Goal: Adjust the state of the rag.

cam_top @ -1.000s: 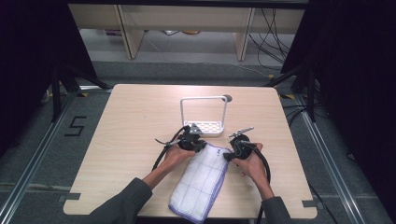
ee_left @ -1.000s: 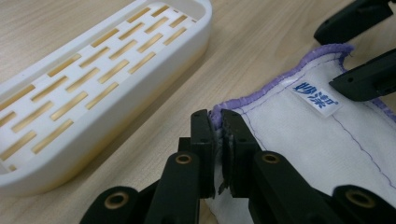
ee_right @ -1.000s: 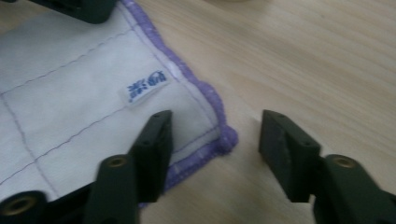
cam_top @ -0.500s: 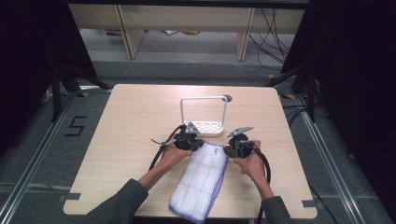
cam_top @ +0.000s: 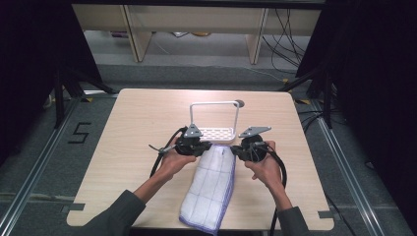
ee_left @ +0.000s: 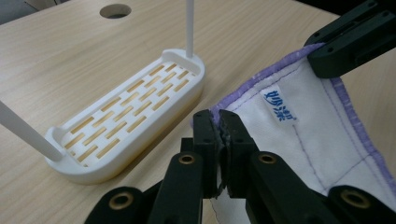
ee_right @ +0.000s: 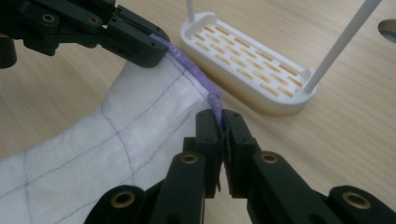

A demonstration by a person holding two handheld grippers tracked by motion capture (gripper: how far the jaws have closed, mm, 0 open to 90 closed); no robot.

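A white towel [cam_top: 211, 189] with purple stitching and a purple hem lies lengthwise on the wooden table, running toward the front edge. My left gripper [cam_top: 208, 147] is shut on its far left corner, where the jaws [ee_left: 218, 123] pinch the hem of the towel [ee_left: 299, 126]. My right gripper [cam_top: 235, 150] is shut on the far right corner, with the purple edge between its jaws [ee_right: 222, 122]. The far edge of the towel [ee_right: 116, 140] hangs taut between the two grippers, raised a little off the table.
A white slotted rack [cam_top: 216, 133] with a tall wire frame stands just beyond the grippers, close to the towel's far edge [ee_left: 130, 112] [ee_right: 252, 60]. A round hole [cam_top: 239, 103] sits in the table behind it. Bare tabletop [cam_top: 133, 128] lies to both sides.
Both hands have risen slightly and moved a little away from me, lifting the towel's far edge off the table. The rack has stayed put.
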